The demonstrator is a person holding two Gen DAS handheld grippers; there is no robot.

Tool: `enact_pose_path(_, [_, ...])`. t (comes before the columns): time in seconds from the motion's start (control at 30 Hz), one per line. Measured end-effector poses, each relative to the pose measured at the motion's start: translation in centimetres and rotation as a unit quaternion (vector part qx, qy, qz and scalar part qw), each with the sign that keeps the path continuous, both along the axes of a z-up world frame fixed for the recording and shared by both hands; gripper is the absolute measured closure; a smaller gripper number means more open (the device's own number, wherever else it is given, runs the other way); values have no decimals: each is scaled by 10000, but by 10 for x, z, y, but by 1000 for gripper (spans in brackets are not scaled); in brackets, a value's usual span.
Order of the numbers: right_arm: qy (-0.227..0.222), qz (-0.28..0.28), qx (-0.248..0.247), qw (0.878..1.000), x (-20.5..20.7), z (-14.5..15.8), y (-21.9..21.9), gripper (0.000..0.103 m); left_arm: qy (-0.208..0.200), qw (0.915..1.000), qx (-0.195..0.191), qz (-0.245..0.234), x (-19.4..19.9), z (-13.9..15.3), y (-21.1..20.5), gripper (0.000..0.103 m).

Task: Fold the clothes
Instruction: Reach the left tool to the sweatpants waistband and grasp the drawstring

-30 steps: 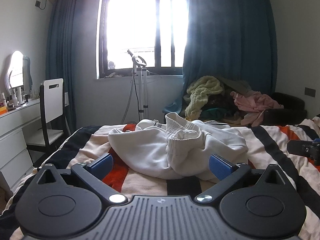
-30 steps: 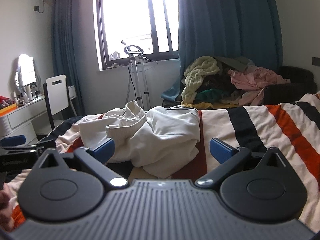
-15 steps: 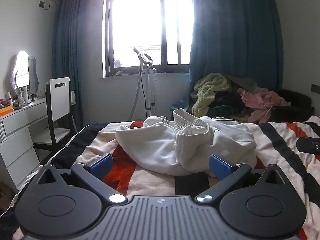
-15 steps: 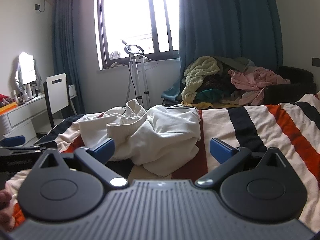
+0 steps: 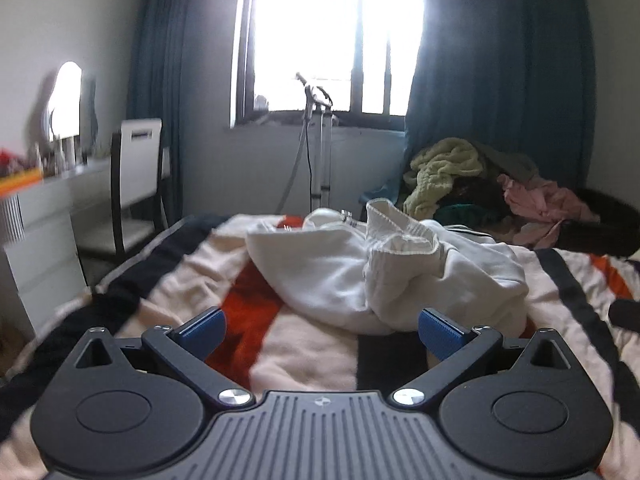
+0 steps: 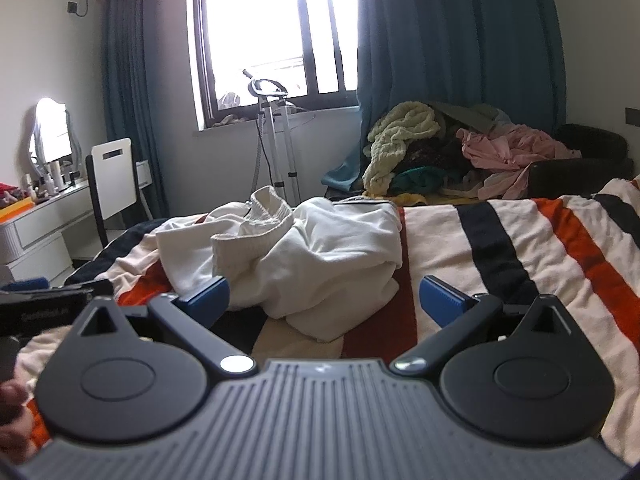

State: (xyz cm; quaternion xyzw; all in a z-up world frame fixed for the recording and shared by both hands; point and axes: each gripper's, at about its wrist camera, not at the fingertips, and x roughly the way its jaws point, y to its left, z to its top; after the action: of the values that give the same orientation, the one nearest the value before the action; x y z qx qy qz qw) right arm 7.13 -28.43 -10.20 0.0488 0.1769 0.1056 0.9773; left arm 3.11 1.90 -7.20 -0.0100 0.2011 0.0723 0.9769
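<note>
The bed [image 6: 520, 240], under a blanket striped in cream, black and orange-red, filled the lower half of both wrist views. Beyond its far edge stood a window [image 6: 272, 36] between two dark blue curtains, with a metal stand [image 6: 276, 152] below the sill. To the left of the bed were one white dresser [image 6: 40, 232] carrying an oval mirror [image 6: 50, 132] and small bottles, and one white-backed chair [image 6: 114, 184]. To the right of the stand, past the bed's far edge, one dark armchair [image 6: 580, 160] held a heap of clothes: a yellow-green knit, a pink garment, and darker pieces below.

On the bed lay a single crumpled white garment [image 6: 312, 256], its ribbed elastic band standing up at the top, bunched near the far left part of the blanket. The wide stretch of blanket to its right was bare.

The left gripper [image 5: 320, 332] hovered above the blanket just short of the garment, blue pads [image 5: 202, 328] spread wide, holding nothing. The right gripper [image 6: 324, 300] sat likewise at the garment's near edge, fingers spread, its left pad [image 6: 208, 296] overlapping the cloth in view; contact could not be told.
</note>
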Motion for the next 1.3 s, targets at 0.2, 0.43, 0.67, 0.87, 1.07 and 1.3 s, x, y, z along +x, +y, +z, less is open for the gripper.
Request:
enact_pose_path(0.2, [131, -3, 68, 9999, -3, -3, 1, 3, 136, 9994, 315, 95, 13, -14, -8, 0])
enact_pose_path(0.43, [204, -186, 160, 9995, -2, -6, -2, 3, 562, 9981, -162, -199, 86, -8, -7, 0])
enact_pose_path(0.67, [264, -418, 204, 9986, 2, -13, -6, 3, 1034, 9756, -1921, -239, 205, -29, 19, 2])
enact_pose_path(0.87, [95, -827, 94, 9965, 26, -48, -8, 3, 1402, 9622, -2328, -185, 268, -49, 18, 35])
enact_pose_path(1.07, [-364, -1011, -8, 9942, 48, -68, -10, 3, 1746, 9711, -1573, 414, 276, -57, 4, 81])
enact_pose_path(1.3, [-1251, -904, -356, 9874, 33, -71, -3, 3, 1378, 9787, -1462, 422, 207, -12, -3, 88])
